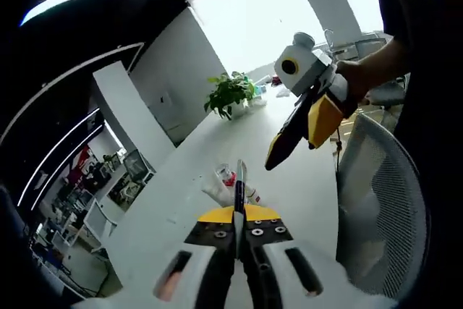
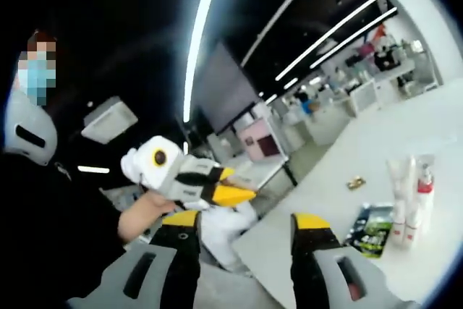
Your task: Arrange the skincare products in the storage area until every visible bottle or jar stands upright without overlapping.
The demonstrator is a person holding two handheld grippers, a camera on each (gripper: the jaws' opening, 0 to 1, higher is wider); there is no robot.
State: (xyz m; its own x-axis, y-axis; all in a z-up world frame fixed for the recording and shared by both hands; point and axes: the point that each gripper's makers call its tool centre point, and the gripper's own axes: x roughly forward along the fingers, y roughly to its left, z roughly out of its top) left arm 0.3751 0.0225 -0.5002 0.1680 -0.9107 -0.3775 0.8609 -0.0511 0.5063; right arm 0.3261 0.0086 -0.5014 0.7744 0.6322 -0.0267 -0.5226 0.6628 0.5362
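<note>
So the left gripper [image 1: 239,179] has a white plastic body with dark slots, a yellow band with a row of small screws, and thin black jaws that sit pressed flat together. The right gripper [image 2: 246,233] is the same build: grey-white shells with black slotted inserts, black arms, yellow tips, jaws spread wide. Seen from the other side, each one is a chunky white housing going into yellow and black at the front. The person's hand [image 2: 141,216] comes out of a black sleeve [image 2: 51,236], and the top is all black.
</note>
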